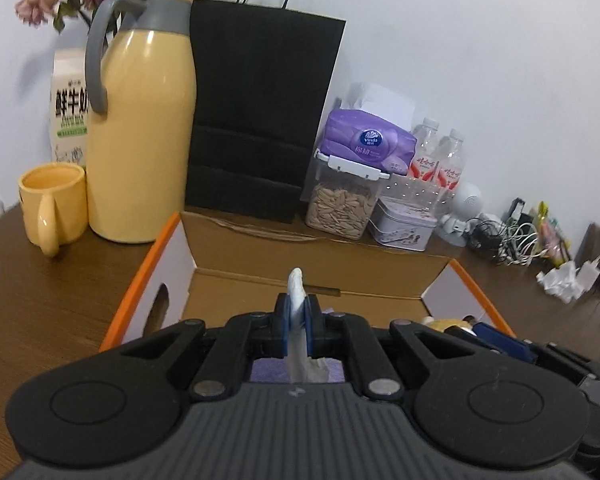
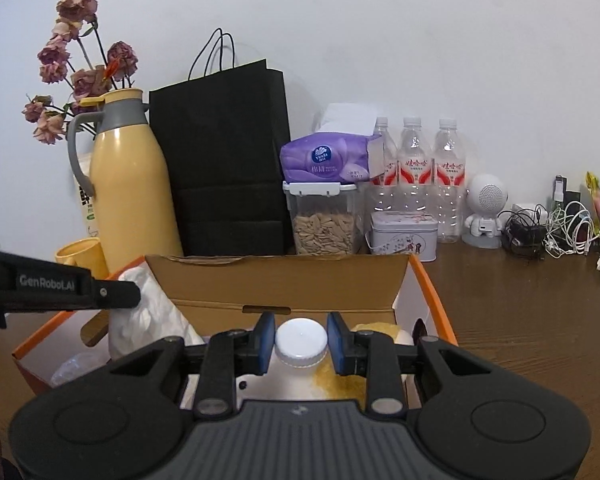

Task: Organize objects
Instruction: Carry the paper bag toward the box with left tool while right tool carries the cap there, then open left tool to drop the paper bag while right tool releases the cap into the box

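Room: a plain white wall (image 2: 420, 40) is seen behind a brown wooden table (image 2: 520, 320), which is crowded along its back edge.
Table, back edge: a yellow jug (image 1: 140, 120) with a grey handle, a yellow mug (image 1: 52, 204), a milk carton (image 1: 70, 108), dried flowers (image 2: 76, 60), a black paper bag (image 1: 256, 112), a clear tub of seeds (image 2: 324, 220) with a purple tissue pack (image 2: 324, 160) laid on top, a small tin (image 2: 404, 236), three clear bottles (image 2: 412, 168), a white round-headed speaker figure (image 2: 486, 208) and a tangle of cables (image 2: 548, 232) are lined up against the wall.
Table, right edge: crumpled white paper (image 1: 560, 280) is seen lying there.
Cardboard box: an open cardboard box (image 1: 300, 240) with orange edges is set at the near side of the table, in front of the bag and the tub; its back flap is folded up.
Left gripper: the left gripper (image 1: 298, 316) is held over the box with its blue pads pressed together on a white tissue (image 1: 296, 292), which sticks up between them and hangs down below.
Tissue from the right: in the right view the tissue is seen hanging into the left part of the box, beneath the tip of the left gripper.
Right gripper: the right gripper (image 2: 302, 344) is held over the right part of the box; its pads are closed on the white cap (image 2: 301, 340) of a bottle (image 2: 296, 384), one pad at each side.
Bottle: a pale body is seen below the cap; a yellow thing (image 2: 340, 380) lies just beside it in the box, its kind not to be told.
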The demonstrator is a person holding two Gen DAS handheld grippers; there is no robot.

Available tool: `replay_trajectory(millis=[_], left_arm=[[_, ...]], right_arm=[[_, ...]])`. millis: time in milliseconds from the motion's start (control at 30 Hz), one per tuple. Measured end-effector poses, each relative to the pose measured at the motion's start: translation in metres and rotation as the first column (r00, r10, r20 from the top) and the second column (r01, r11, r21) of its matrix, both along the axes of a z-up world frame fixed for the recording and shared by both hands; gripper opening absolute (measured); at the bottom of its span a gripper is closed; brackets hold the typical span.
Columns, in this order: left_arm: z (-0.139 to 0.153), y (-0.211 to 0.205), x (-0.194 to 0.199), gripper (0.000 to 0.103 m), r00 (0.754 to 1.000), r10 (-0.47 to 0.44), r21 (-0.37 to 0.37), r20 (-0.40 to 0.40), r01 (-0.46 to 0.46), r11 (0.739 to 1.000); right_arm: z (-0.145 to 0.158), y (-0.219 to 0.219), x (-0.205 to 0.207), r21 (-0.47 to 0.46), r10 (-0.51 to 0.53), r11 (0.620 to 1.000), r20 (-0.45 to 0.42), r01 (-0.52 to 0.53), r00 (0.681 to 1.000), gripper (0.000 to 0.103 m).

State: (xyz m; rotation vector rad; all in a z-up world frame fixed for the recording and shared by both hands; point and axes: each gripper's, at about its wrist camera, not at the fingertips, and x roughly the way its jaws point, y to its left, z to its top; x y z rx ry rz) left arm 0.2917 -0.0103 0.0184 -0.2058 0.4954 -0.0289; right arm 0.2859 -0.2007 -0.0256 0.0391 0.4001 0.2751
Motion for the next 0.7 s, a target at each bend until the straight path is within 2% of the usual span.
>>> replay_trajectory(millis=[167, 233, 300, 367, 400, 433, 467, 500, 567, 700], left_arm=[[-0.002, -0.007, -0.006, 0.010, 1.000, 0.023, 0.059, 0.009, -0.024, 0.998], [0.000, -0.011, -0.006, 0.012, 0.999, 0.040, 0.081, 0.014, -0.041, 0.996], [0.001, -0.014, -0.010, 0.025, 0.998, 0.054, 0.112, 0.033, -0.057, 0.992], [0.002, -0.016, -0.016, 0.059, 0.995, 0.070, 0.142, 0.066, -0.079, 0.987], [0.003, -0.017, -0.020, 0.065, 0.993, 0.077, 0.154, 0.084, -0.089, 0.984], [0.004, -0.017, -0.024, 0.081, 0.991, 0.083, 0.165, 0.101, -0.099, 0.981], [0.004, -0.017, -0.028, 0.098, 0.989, 0.092, 0.173, 0.120, -0.112, 0.979], [0.006, -0.017, -0.031, 0.103, 0.986, 0.098, 0.174, 0.135, -0.121, 0.977], [0.008, -0.016, -0.036, 0.103, 0.981, 0.101, 0.169, 0.163, -0.129, 0.977], [0.008, -0.018, -0.036, 0.103, 0.983, 0.103, 0.177, 0.155, -0.130, 0.976]], right_arm=[[-0.002, 0.004, -0.002, -0.021, 0.003, 1.000, 0.005, -0.003, 1.000, 0.027], [-0.001, 0.004, -0.005, -0.024, 0.003, 1.000, 0.009, -0.002, 1.000, 0.032], [0.001, 0.004, -0.007, -0.028, 0.002, 1.000, 0.017, -0.001, 1.000, 0.058], [0.003, 0.004, -0.011, -0.035, 0.001, 0.999, 0.030, 0.000, 1.000, 0.076], [0.004, 0.005, -0.013, -0.039, 0.003, 0.999, 0.036, -0.002, 0.999, 0.083], [0.004, 0.005, -0.015, -0.040, 0.008, 0.999, 0.040, -0.006, 0.999, 0.087], [0.005, 0.005, -0.016, -0.041, 0.009, 0.999, 0.044, -0.008, 0.999, 0.096], [0.005, 0.006, -0.018, -0.045, 0.009, 0.999, 0.047, -0.007, 0.999, 0.103], [0.006, 0.008, -0.019, -0.059, 0.004, 0.998, 0.049, -0.001, 0.999, 0.103], [0.007, 0.009, -0.021, -0.071, -0.001, 0.997, 0.046, 0.004, 0.999, 0.103]])
